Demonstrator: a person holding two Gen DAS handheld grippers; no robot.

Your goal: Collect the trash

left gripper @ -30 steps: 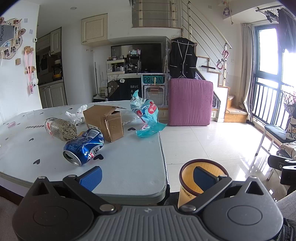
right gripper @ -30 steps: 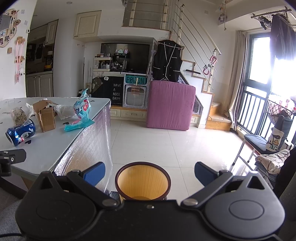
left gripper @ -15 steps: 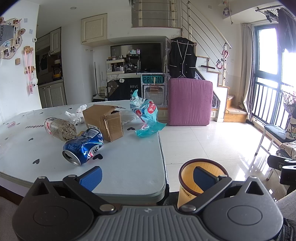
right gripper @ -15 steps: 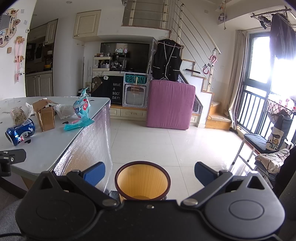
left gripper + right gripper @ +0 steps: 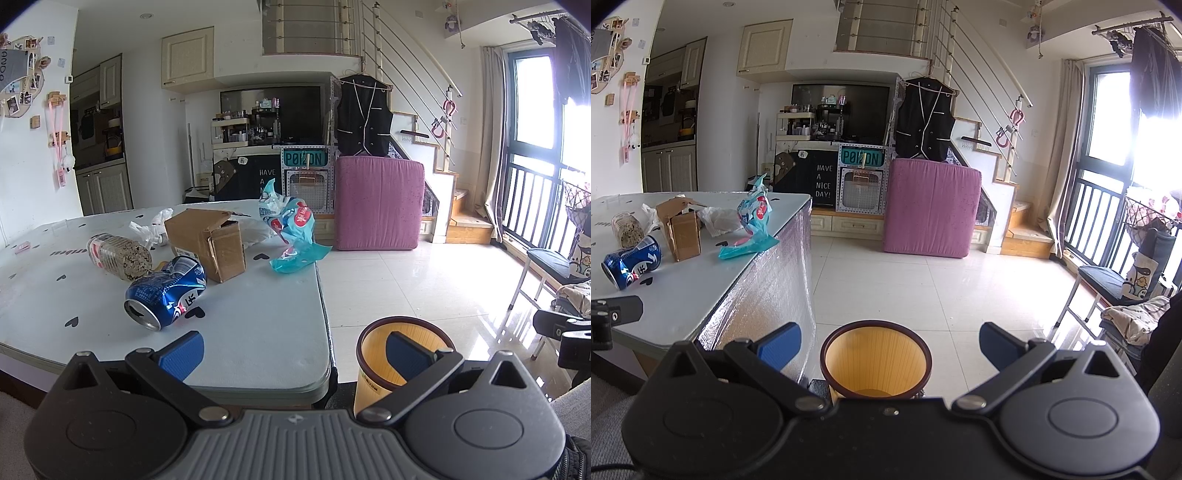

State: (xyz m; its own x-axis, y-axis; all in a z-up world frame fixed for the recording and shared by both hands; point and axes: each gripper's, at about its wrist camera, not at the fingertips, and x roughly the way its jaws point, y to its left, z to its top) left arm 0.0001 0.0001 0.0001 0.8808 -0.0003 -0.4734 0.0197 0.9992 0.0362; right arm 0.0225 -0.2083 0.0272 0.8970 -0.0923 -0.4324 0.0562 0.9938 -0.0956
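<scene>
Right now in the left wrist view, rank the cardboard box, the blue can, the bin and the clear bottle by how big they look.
1. Bin, though nearest the camera.
2. Cardboard box.
3. Blue can.
4. Clear bottle, close to the can and farther away, so that order is unsure.

White walls and glossy white floor tiles (image 5: 923, 288); a purple mattress (image 5: 931, 206) stands at 12 o'clock below a black vest (image 5: 925, 122), stairs (image 5: 1015, 218) at 1 o'clock, a bright window (image 5: 1115, 122) at 2 o'clock, kitchen cabinets (image 5: 668, 170) at 10 o'clock
</scene>
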